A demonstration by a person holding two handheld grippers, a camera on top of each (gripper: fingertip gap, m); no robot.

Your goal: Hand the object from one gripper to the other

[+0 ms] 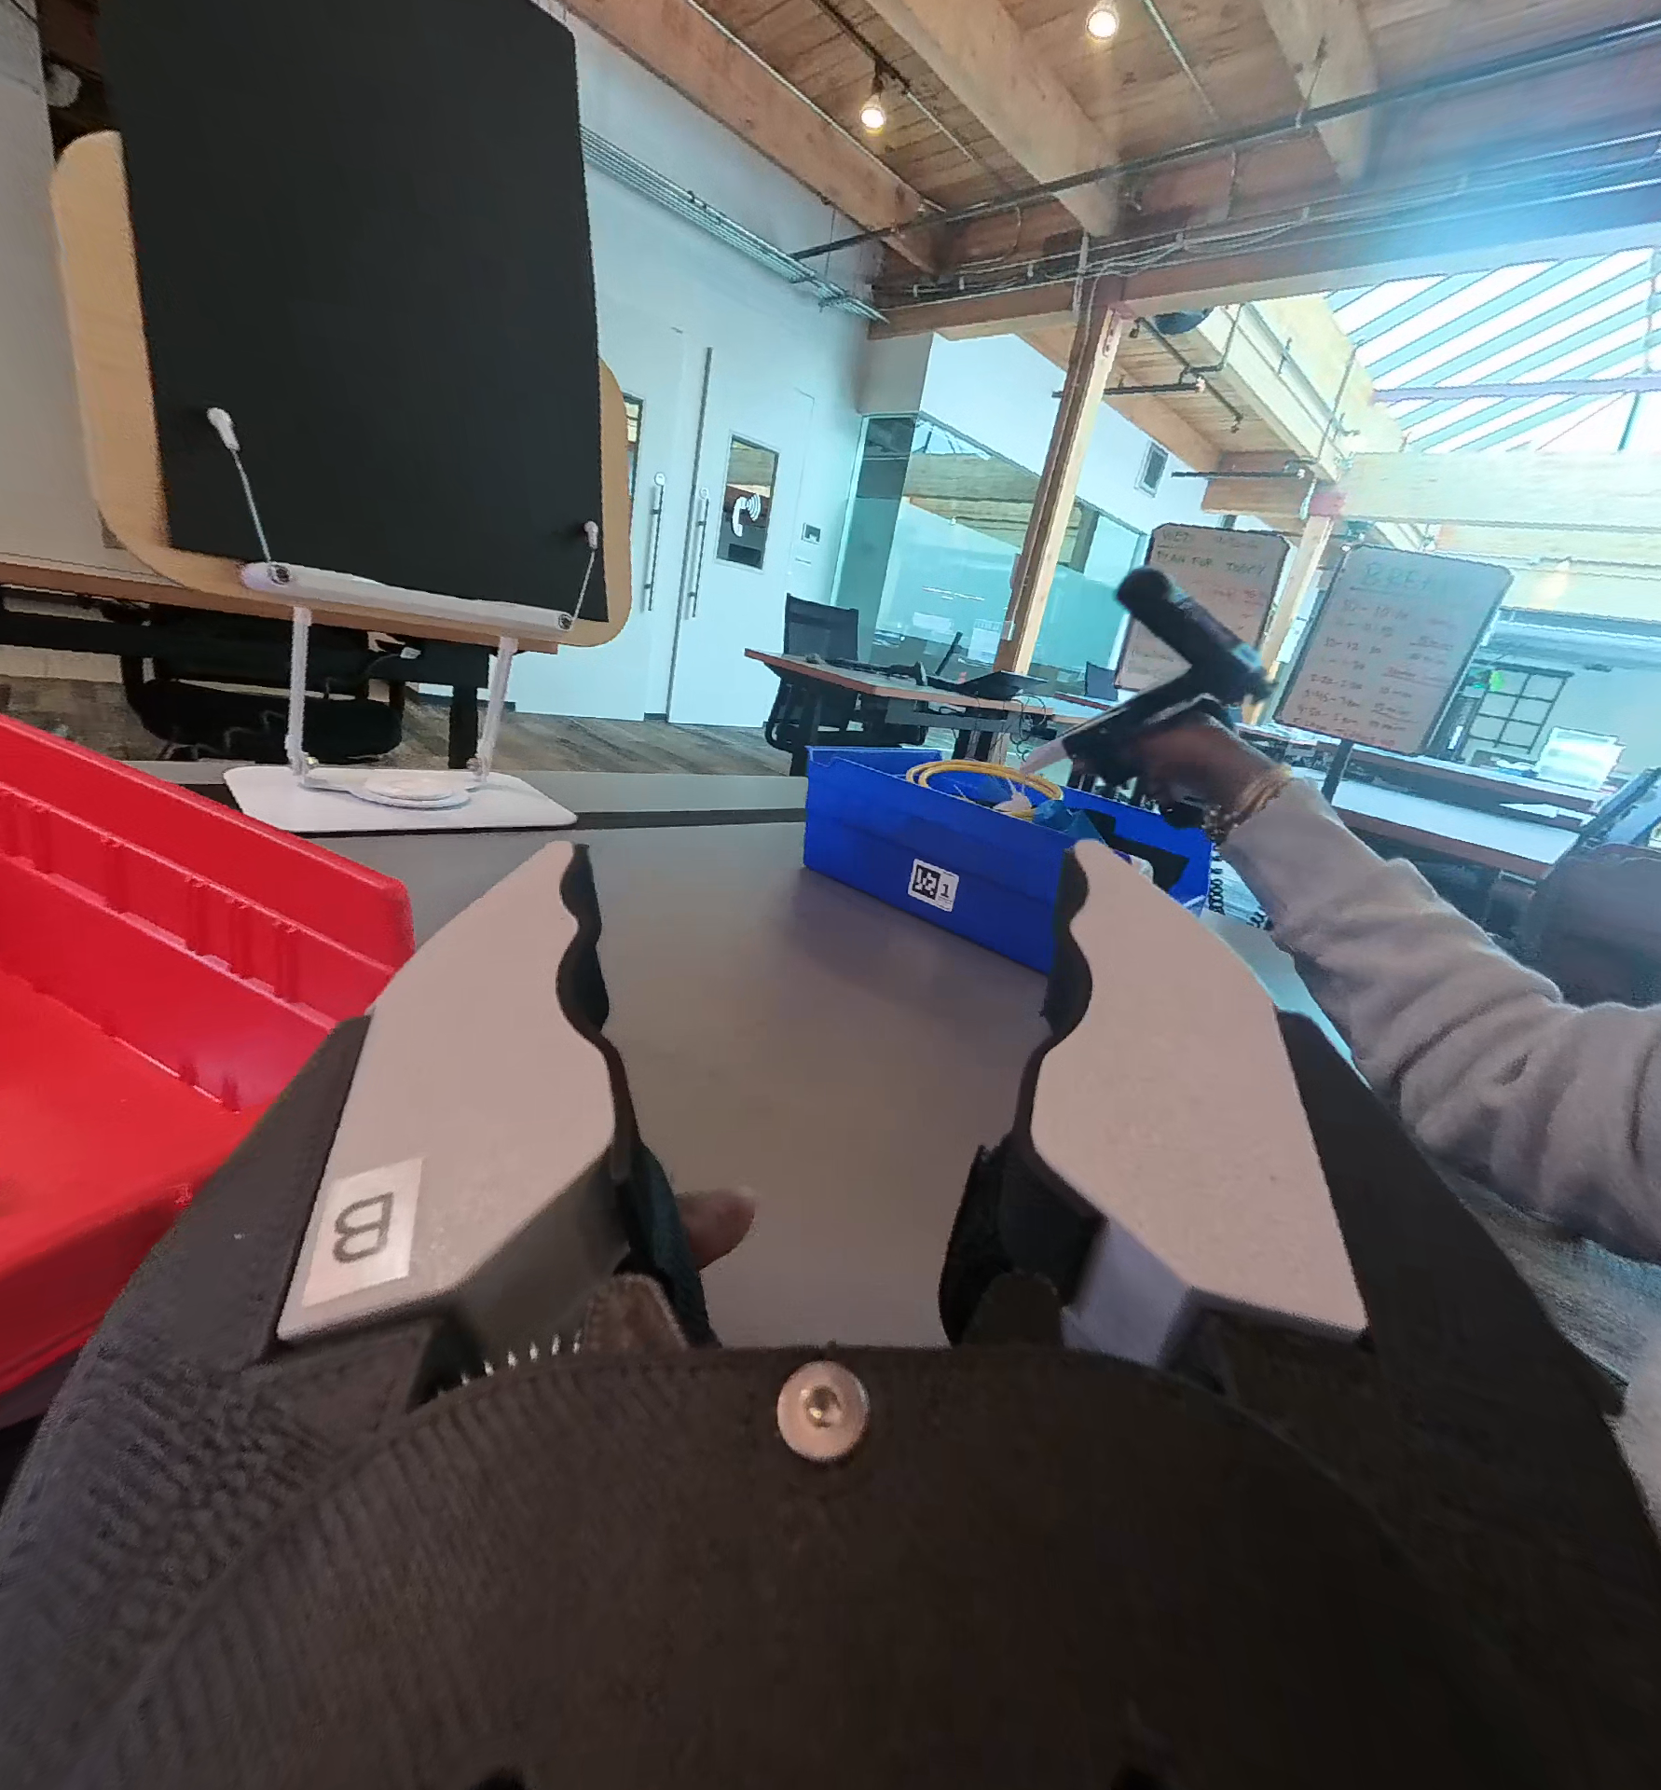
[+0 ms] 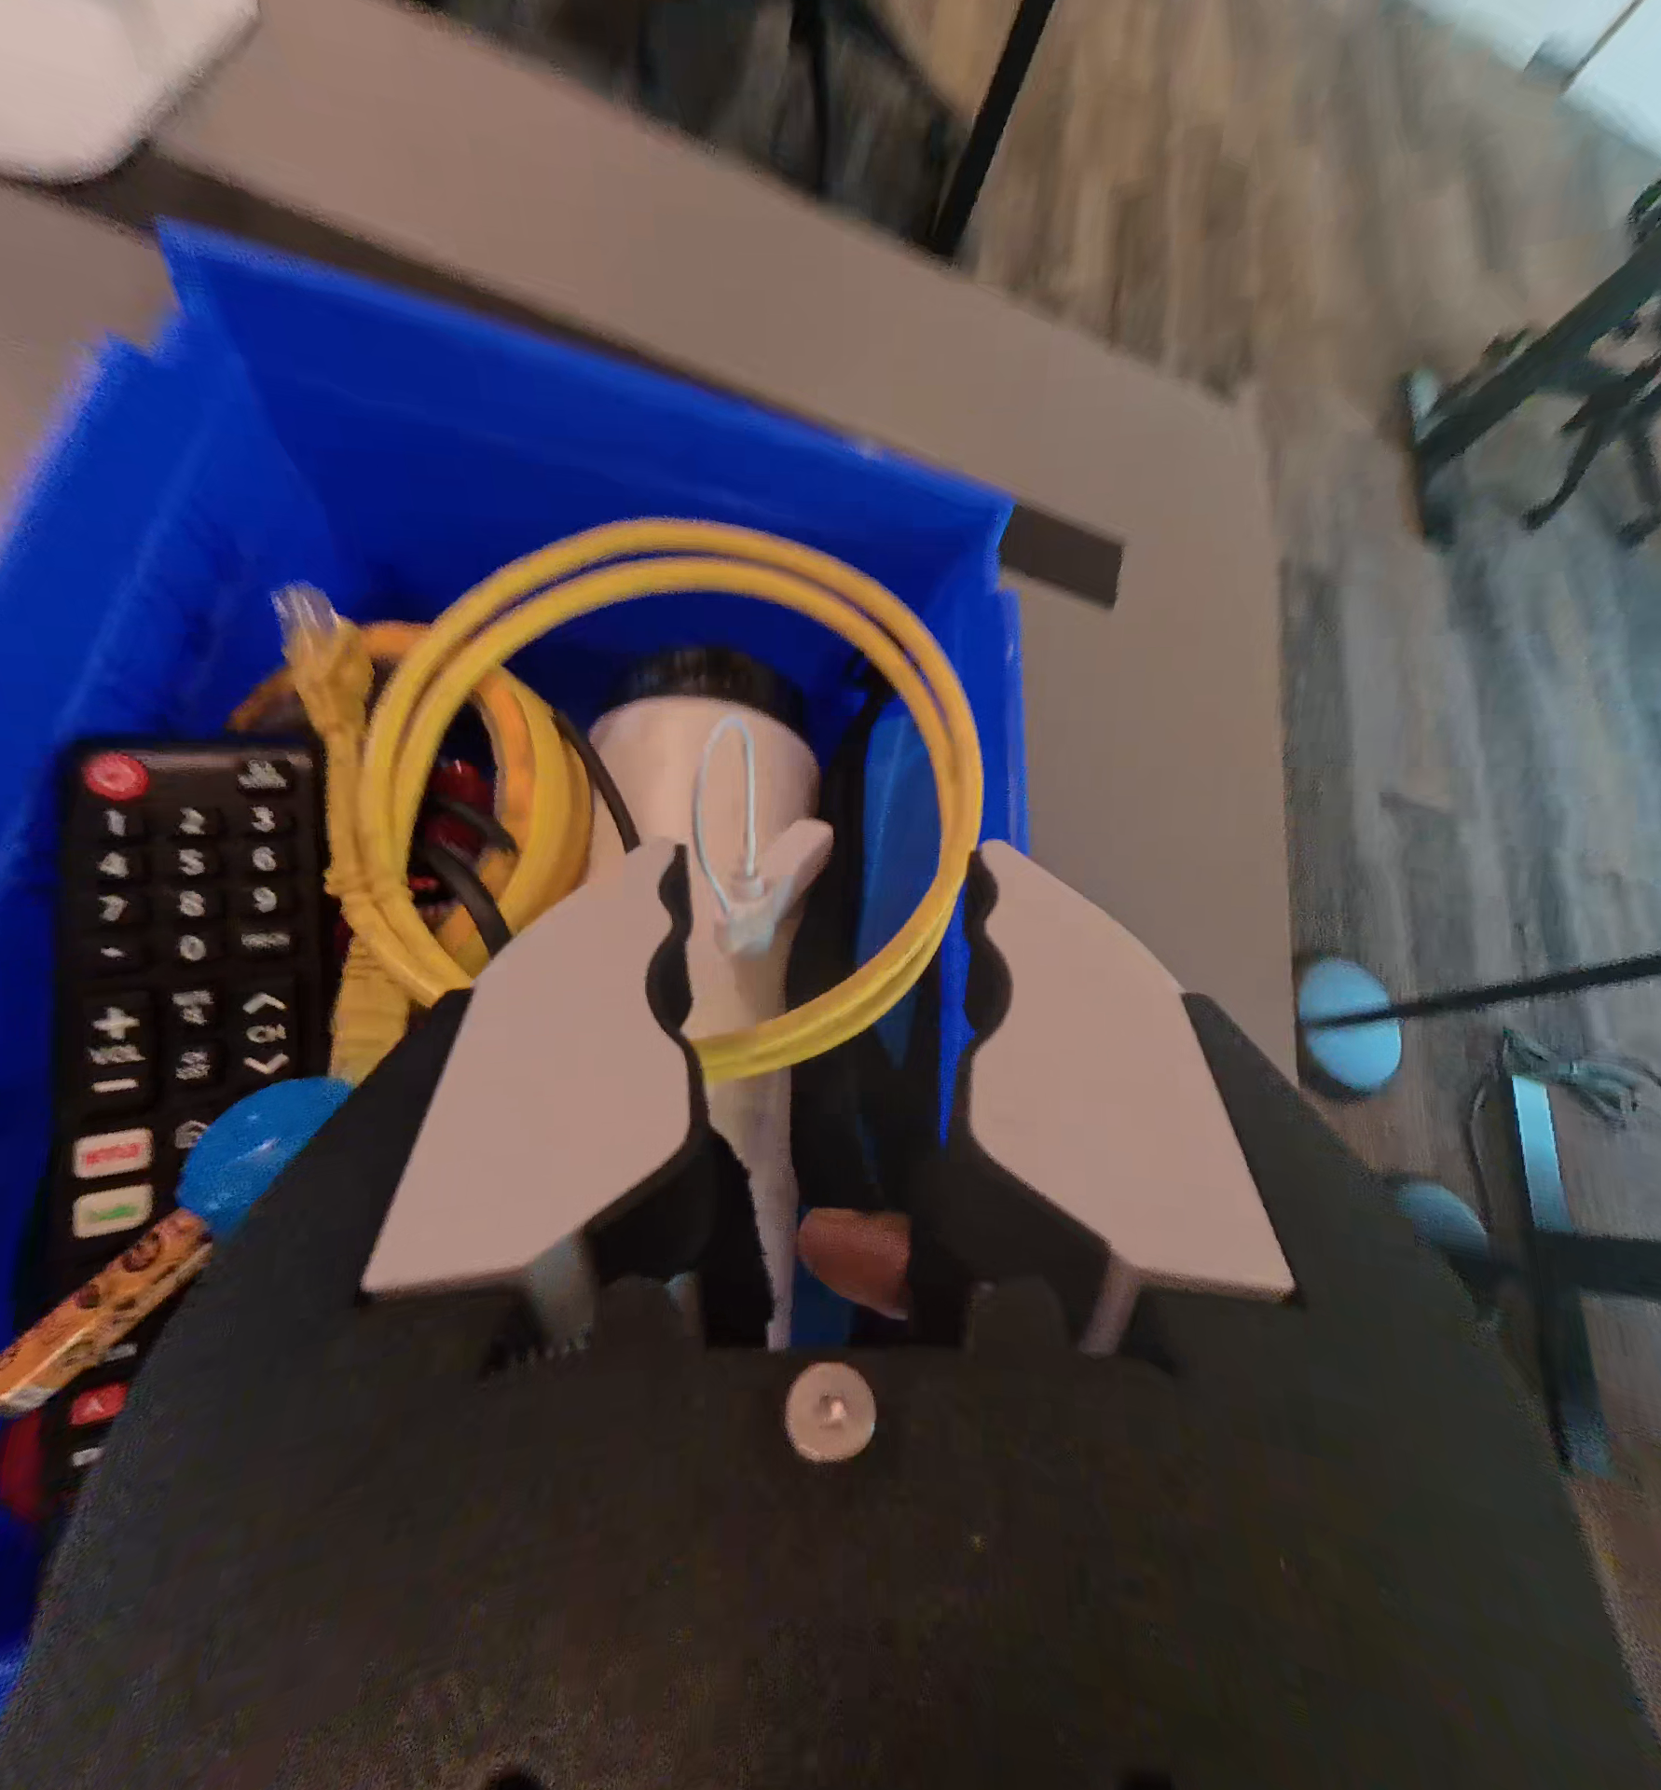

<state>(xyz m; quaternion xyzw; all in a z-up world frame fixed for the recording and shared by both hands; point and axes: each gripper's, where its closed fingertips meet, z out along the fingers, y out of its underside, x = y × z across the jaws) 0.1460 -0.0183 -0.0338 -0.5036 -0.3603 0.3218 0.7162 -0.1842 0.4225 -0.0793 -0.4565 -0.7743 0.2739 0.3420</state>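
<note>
Over the blue bin point(image 2: 401, 465), right gripper point(image 2: 822, 872) jaws spread, empty; left gripper point(image 1: 827, 872) jaws likewise.

Bright daylight, skylight point(image 1: 1534, 339) glare; fisheye edge distortion; right wrist view motion-blurred.

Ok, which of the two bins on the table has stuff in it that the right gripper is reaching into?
The blue bin: the open right gripper hangs over its yellow cable and remote. The red bin sits by the left gripper.
</note>
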